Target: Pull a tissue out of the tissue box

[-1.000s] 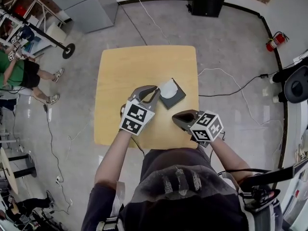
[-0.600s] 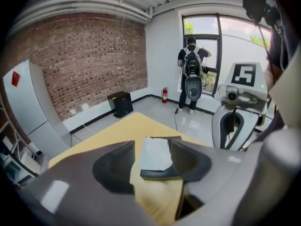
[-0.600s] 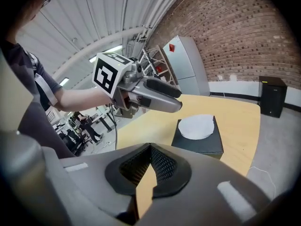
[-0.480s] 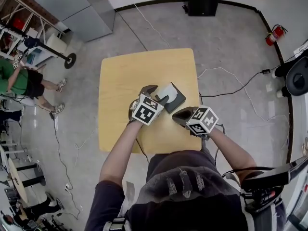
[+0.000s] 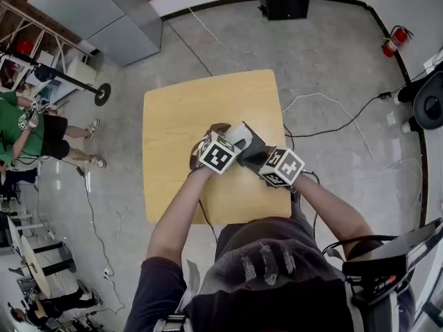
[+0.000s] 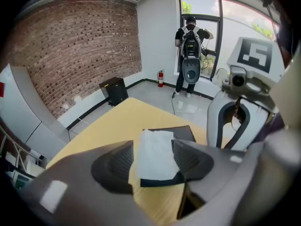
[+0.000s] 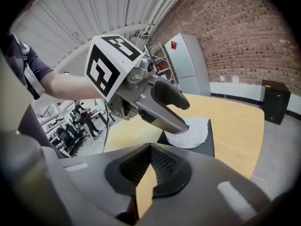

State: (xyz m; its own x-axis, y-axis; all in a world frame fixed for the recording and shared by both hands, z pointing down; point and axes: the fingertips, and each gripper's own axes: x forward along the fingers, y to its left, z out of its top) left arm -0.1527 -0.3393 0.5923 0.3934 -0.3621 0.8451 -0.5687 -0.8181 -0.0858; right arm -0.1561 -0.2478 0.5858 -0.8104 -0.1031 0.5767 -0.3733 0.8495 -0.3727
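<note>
Tissue (image 6: 155, 154) white, soft, rectangular; box (image 6: 183, 131) flat, dark, square; table (image 6: 117, 117) pale wood.

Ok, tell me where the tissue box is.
Head view: the tissue box sits by the right edge of the table; its tissue stands between the just-opened jaws of the left gripper.

White tissue (image 6: 155, 154), black box (image 6: 182, 133), yellow table (image 5: 176, 116).

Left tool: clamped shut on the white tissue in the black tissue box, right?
No: the left tool is open, jaws just opened, either side of the white tissue in the black tissue box without pressing it. The left gripper view shows it.
</note>
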